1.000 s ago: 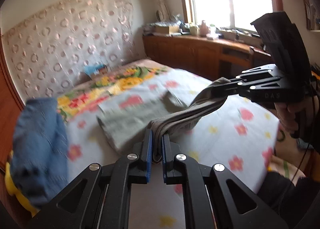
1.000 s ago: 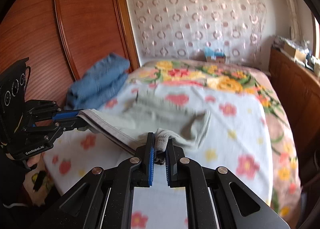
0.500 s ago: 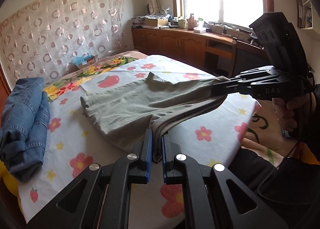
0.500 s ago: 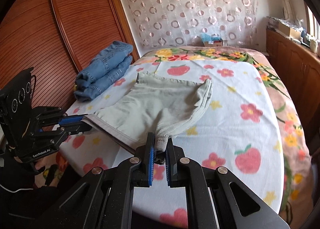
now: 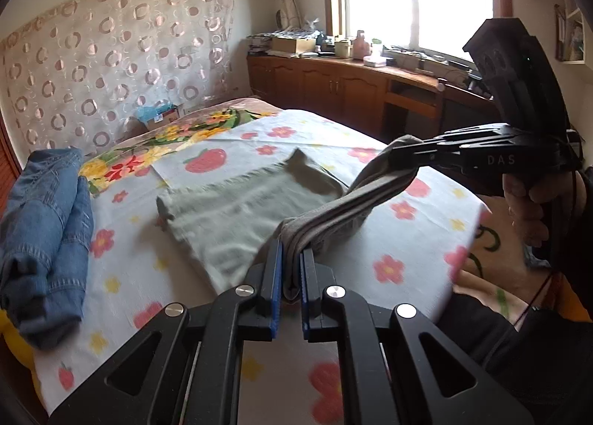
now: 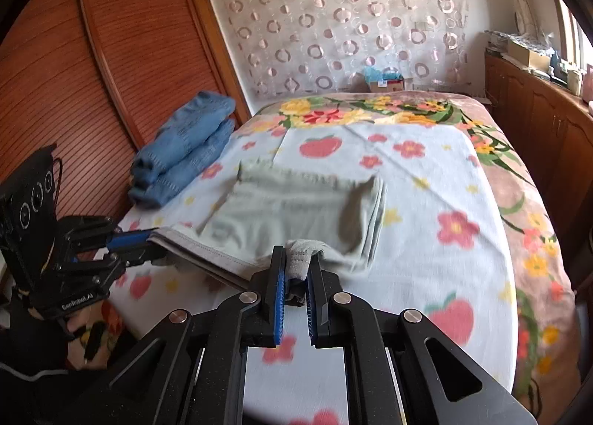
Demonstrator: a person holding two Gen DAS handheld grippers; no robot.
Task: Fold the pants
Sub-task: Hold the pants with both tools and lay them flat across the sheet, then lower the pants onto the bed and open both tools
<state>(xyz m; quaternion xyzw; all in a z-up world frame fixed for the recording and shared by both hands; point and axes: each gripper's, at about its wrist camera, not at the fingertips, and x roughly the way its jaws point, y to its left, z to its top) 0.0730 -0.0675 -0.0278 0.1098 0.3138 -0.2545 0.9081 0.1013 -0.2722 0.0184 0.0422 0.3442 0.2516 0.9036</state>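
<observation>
Grey-green pants (image 5: 229,217) lie partly folded on the flowered bed sheet (image 5: 407,265); they also show in the right wrist view (image 6: 289,210). My left gripper (image 5: 291,269) is shut on one end of the waistband edge. My right gripper (image 6: 296,273) is shut on the other end. The band is stretched between them, lifted above the near bed edge. The right gripper (image 5: 400,158) shows in the left wrist view, and the left gripper (image 6: 148,243) shows in the right wrist view.
Folded blue jeans (image 5: 44,217) lie at the bed's left side, next to a wooden wardrobe (image 6: 92,91). Wooden cabinets (image 5: 352,91) with clutter run under the window on the right. A small box (image 6: 385,83) sits at the headboard.
Both grippers kept their hold on the pants and swung the cloth; it spread out over the bed, then drew into a shorter folded shape farther onto the sheet.
</observation>
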